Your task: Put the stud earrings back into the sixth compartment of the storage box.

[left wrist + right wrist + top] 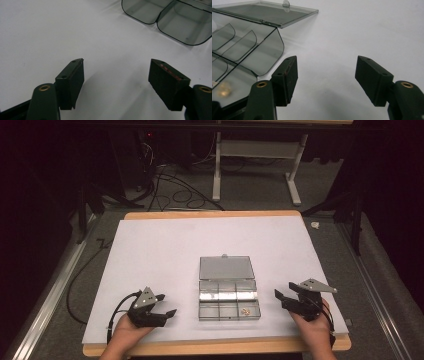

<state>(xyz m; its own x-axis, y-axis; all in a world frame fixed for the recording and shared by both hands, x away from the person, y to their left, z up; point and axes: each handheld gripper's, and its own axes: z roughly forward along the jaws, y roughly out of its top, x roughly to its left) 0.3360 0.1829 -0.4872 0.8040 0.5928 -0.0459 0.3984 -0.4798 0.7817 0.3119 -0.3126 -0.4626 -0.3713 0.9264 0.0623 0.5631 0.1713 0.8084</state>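
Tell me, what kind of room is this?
Probably a lab set up for recording handling tasks: a person holds a left gripper and right gripper over a white-covered table, with cables on the carpeted floor behind.

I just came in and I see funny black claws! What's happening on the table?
A person holds a left gripper and a right gripper, one in each hand, both open and holding nothing. Between them on the white table sits a clear compartment box with its lid flipped open. One small golden thing lies in a near corner compartment.
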